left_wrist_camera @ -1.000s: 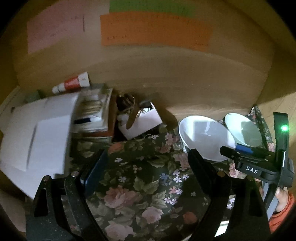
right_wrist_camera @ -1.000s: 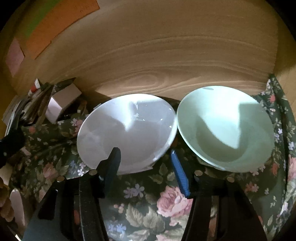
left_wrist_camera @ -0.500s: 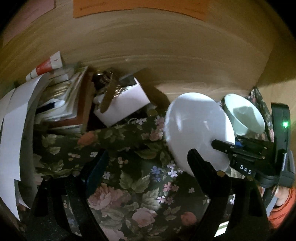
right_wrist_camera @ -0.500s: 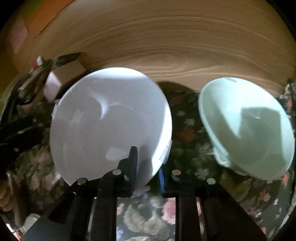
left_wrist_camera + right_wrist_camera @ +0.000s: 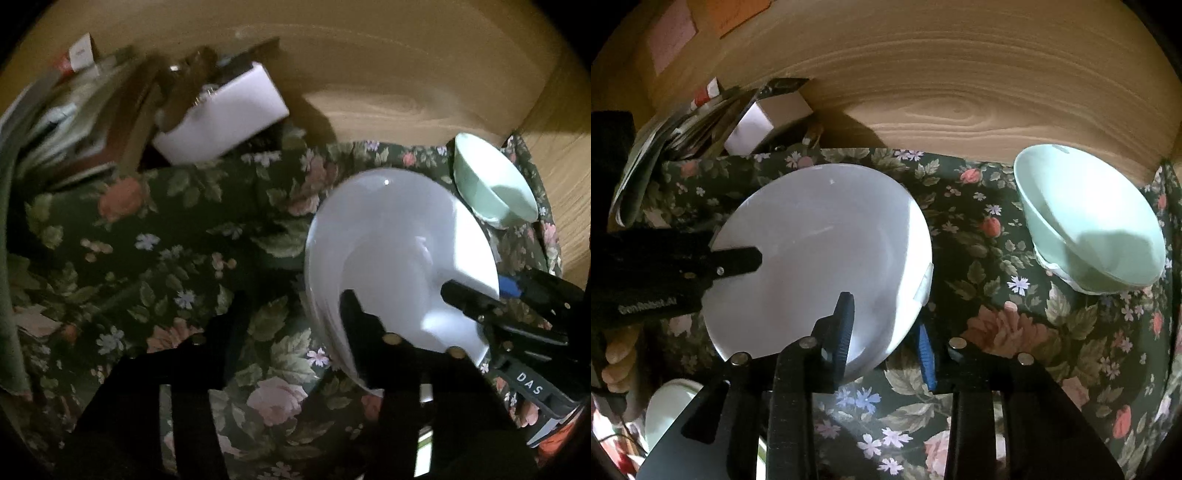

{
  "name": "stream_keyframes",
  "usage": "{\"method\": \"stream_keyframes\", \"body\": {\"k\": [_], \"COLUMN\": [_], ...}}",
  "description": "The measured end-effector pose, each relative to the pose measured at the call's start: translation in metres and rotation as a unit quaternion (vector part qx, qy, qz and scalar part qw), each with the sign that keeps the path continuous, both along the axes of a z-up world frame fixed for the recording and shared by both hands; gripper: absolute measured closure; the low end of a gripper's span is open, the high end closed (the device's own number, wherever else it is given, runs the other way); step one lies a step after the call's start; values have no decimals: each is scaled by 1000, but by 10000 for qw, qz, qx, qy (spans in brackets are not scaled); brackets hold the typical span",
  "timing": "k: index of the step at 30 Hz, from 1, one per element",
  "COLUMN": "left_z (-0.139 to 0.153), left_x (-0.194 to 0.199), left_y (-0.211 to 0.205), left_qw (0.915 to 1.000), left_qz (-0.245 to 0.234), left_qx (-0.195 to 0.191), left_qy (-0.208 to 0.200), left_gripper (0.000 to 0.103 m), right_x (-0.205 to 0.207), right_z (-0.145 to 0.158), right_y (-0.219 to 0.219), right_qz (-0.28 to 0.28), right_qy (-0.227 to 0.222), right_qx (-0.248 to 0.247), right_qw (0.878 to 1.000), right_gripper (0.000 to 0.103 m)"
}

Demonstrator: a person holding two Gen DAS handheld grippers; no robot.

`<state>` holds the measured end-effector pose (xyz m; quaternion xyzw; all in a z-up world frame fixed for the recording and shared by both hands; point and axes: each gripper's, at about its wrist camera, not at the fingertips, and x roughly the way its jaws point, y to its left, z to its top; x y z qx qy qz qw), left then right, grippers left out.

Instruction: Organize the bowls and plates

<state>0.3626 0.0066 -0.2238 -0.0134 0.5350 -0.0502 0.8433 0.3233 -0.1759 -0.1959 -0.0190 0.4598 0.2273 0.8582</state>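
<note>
Since the earlier frame, the white bowl (image 5: 820, 236) has been drawn away from the green bowl (image 5: 1086, 214). The two were rim to rim then and are well apart now. The left gripper (image 5: 293, 299) has been brought down to the white bowl.

**Right gripper (image 5: 886, 339).** The fingers (image 5: 844, 325) are set astride the white bowl's rim at its 5 o'clock, one inside and one outside. The jaws are opening. A dark sliver is seen between the outer pad and the wall, so it cannot be told whether the rim is pinched or already slack.

**Left gripper.** The jaws are closing about the rim at the bowl's 9 o'clock in the right wrist view. One finger is laid over the inner wall. The other is seen apart from the outside, so no grasp is made yet.

**Bowls.** The white bowl is tipped toward the cameras over the cloth (image 5: 979, 229), at 9 o'clock of that view. The green bowl is seated on the cloth at 3 o'clock, by the wooden wall.

**Handling.** The white bowl is judged stiff, glazed, slippery and breakable, and moderately heavy for a rim hold. It is best taken across the rim, with one pad well down inside. One grip should be firm before the other is loosened. The cloth would soften a slip only a little.
</note>
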Motion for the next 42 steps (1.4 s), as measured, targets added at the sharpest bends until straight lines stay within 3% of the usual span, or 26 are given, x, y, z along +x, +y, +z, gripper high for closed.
{"method": "stream_keyframes", "body": {"k": [4,10,16,21,33,42], "left_z": [-4,-8,-8,9,66,99], "left_x": [-2,-2,1,-13,-65,-117], "left_y": [-3,-14,-20,-22,-21,-15], "left_qw": [9999,9995,9993,9986,9937,9889], "left_qz": [-104,-292,-299,-358,-292,-188], "left_qx": [11,37,122,103,37,7], "left_qy": [-22,-63,-186,-379,-1084,-1477], "left_gripper": [66,88,89,89,89,89], "right_x": [14,16,15,0,-48,-83], "right_z": [-5,-4,0,19,80,109], "right_y": [3,17,13,2,-7,5], "right_qz": [-34,-36,-95,-140,-160,-76], "right_qy": [216,107,73,-88,-720,-1060], "right_qx": [167,151,201,253,395,443], "right_qw": [9996,9998,9997,9995,9965,9934], "right_gripper": [74,82,82,82,83,83]}}
